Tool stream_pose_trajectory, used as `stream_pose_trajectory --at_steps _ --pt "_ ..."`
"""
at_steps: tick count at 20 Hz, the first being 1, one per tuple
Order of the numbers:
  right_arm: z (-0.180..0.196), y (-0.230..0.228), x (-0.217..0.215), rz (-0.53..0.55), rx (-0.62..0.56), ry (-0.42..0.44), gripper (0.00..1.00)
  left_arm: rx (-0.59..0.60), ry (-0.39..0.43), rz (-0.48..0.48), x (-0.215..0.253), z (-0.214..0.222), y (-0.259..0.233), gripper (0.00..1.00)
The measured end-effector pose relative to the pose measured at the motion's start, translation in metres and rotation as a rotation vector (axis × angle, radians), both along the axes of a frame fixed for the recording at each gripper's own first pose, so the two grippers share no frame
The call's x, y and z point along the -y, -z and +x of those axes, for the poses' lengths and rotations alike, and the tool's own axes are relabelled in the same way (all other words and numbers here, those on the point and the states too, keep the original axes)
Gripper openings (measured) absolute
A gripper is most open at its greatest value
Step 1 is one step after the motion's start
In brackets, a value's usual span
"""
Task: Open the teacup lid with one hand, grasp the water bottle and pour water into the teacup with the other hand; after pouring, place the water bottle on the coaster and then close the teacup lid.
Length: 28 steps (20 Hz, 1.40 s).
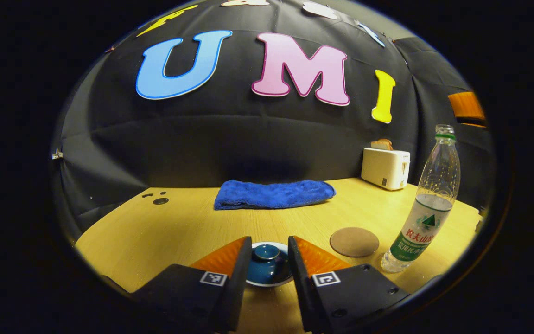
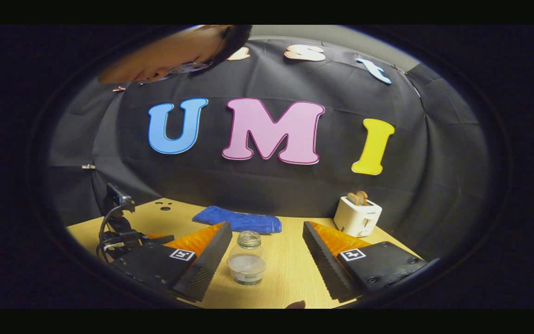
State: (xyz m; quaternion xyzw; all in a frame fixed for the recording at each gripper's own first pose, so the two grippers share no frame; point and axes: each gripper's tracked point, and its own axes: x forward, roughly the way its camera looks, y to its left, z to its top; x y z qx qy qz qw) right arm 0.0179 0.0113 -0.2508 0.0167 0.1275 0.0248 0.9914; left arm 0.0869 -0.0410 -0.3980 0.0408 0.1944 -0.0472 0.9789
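- Left gripper view: left gripper is hovering spread, fingers either side of the lid, not pinching yet. Lid is sitting on the one teacup, 6 o'clock. One coaster at 4, bare. One bottle standing at 4, uncapped.
- Right gripper view: right gripper is hanging wide open over the bottle. Nothing done yet; every step left.

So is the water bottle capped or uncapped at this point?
Uncapped. The water bottle stands upright on the table with a bare, open neck in the right gripper view, partly filled, between the open right gripper's fingers, untouched.
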Motion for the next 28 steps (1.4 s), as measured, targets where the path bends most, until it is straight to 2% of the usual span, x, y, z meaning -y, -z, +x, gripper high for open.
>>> stream_pose_trajectory --at_steps 1,2,7,9,10,12,16,19,22,23,24,28 --pt "-0.001 0.002 0.0 0.001 -0.004 -0.002 0.96 -0.001 -0.01 0.013 -0.002 -0.001 -0.003 0.43" --pt "-0.003 0.006 0.0 -0.001 -0.01 -0.008 0.96 0.001 -0.011 0.018 -0.002 -0.001 -0.004 0.37" --pt "-0.019 0.042 -0.009 0.007 -0.073 -0.04 0.97 0.029 -0.023 -0.024 -0.003 0.0 -0.019 0.33" --pt "-0.027 0.062 -0.018 0.042 -0.108 -0.055 0.97 0.062 -0.027 -0.032 -0.003 0.002 -0.036 0.33" --pt "-0.029 0.071 -0.025 0.064 -0.12 -0.062 0.97 0.075 -0.027 -0.031 -0.004 0.004 -0.043 0.29" --pt "-0.031 0.091 -0.034 0.079 -0.14 -0.072 0.97 0.096 -0.028 -0.027 -0.007 0.005 -0.054 0.33" --pt "-0.03 0.13 -0.043 0.065 -0.157 -0.078 0.97 0.116 -0.034 -0.036 -0.012 0.005 -0.068 0.33" --pt "-0.022 0.154 -0.046 0.12 -0.181 -0.051 0.97 0.109 -0.053 -0.048 -0.019 -0.001 -0.068 0.33" --pt "-0.008 0.166 -0.04 0.126 -0.173 -0.011 0.97 0.092 -0.077 -0.056 -0.027 -0.007 -0.064 0.33" --pt "-0.004 0.168 -0.039 0.119 -0.169 0.0 0.97 0.091 -0.084 -0.056 -0.03 -0.007 -0.064 0.36" --pt "-0.001 0.172 -0.039 0.113 -0.169 0.004 0.96 0.091 -0.089 -0.057 -0.032 -0.008 -0.063 0.34" --pt "0.002 0.179 -0.044 0.079 -0.185 0.004 0.97 0.092 -0.097 -0.061 -0.036 -0.009 -0.062 0.33"
